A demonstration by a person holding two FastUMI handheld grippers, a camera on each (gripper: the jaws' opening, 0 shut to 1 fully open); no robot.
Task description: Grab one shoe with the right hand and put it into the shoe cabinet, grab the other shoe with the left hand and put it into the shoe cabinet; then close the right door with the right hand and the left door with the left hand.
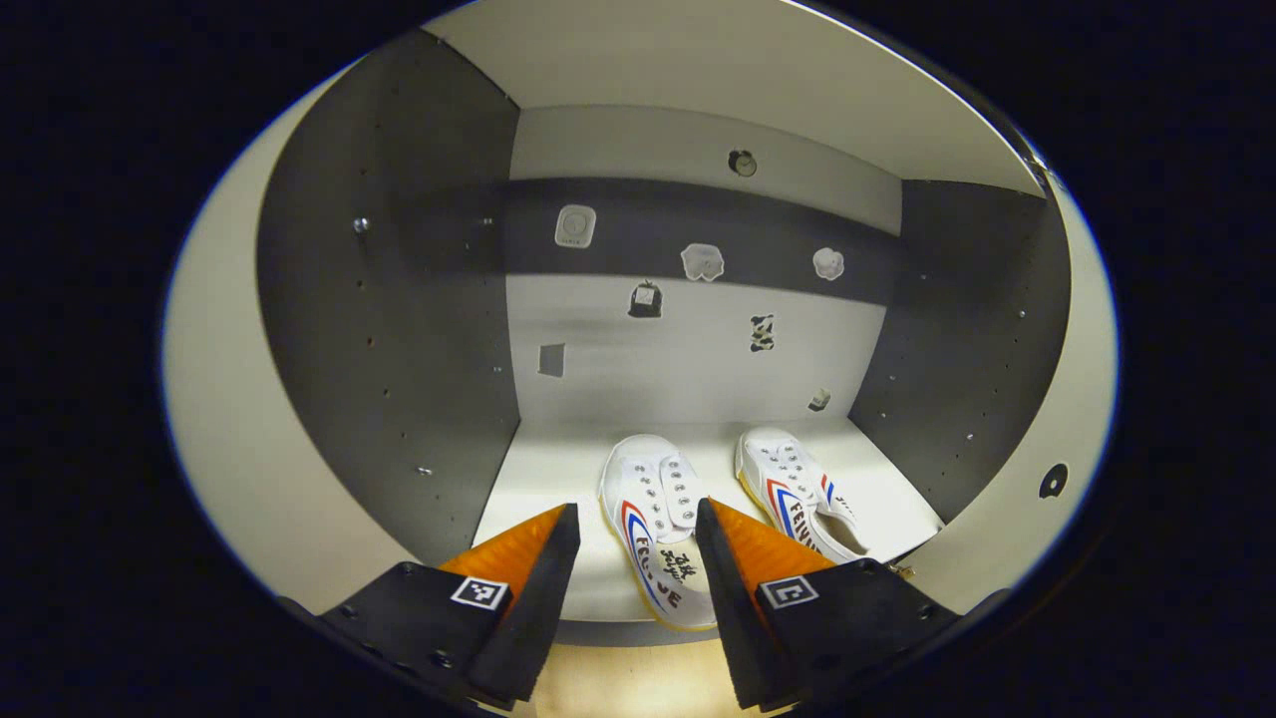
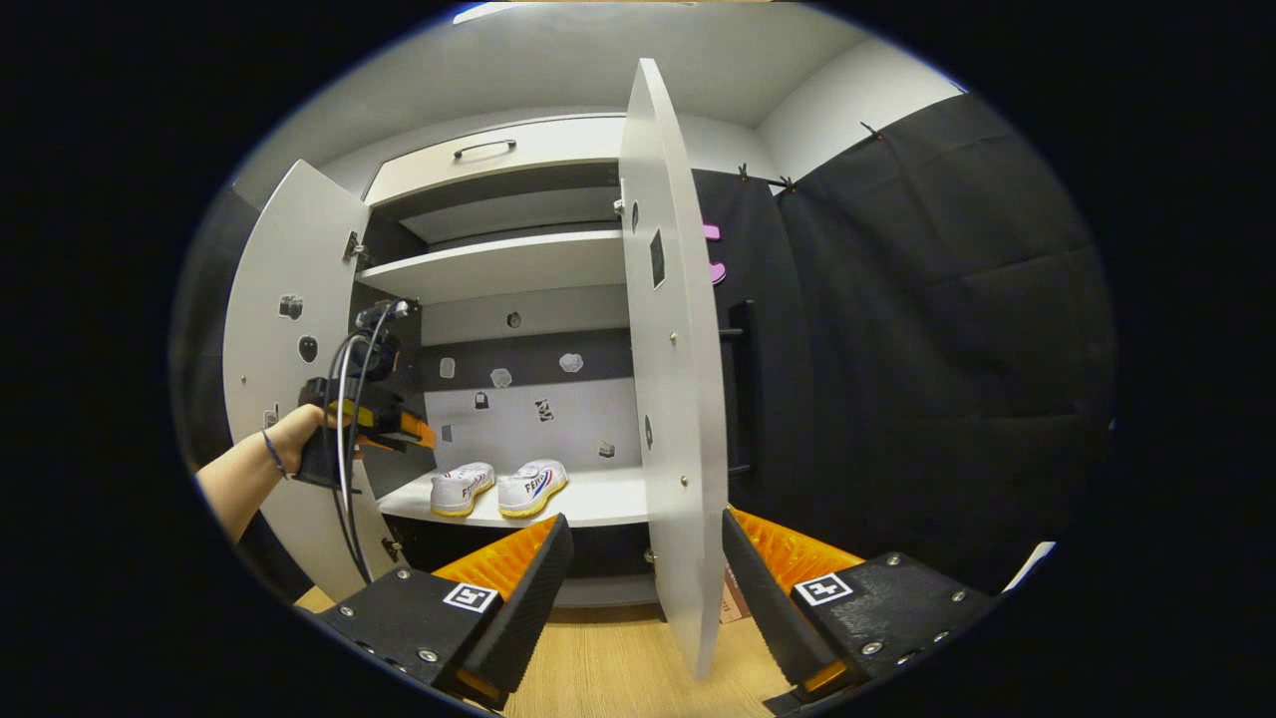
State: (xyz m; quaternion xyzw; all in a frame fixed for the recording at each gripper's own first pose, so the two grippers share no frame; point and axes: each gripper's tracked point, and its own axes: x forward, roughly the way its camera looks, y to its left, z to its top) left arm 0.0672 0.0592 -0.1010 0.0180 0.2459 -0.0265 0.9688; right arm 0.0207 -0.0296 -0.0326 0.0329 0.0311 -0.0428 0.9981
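Observation:
Two white sneakers with red and blue stripes lie side by side on the cabinet's lower shelf (image 1: 558,469). The left shoe (image 1: 653,524) sits just beyond my left gripper (image 1: 638,543), which is open with the shoe's heel showing between its fingers, not gripped. The right shoe (image 1: 797,494) lies apart from it. In the right gripper view both shoes (image 2: 461,489) (image 2: 530,487) rest on the shelf (image 2: 598,504), and the left gripper (image 2: 384,424) hangs in front of the cabinet in a hand. My right gripper (image 2: 643,568) is open, with the right door's (image 2: 673,399) edge standing between its fingers, untouched.
The left door (image 2: 284,349) stands swung wide open. An upper shelf (image 2: 498,264) and a drawer with a handle (image 2: 483,150) lie above. Stickers dot the cabinet's back wall (image 1: 698,339). A wooden floor (image 2: 618,663) runs below, and black cloth (image 2: 917,349) hangs on the right.

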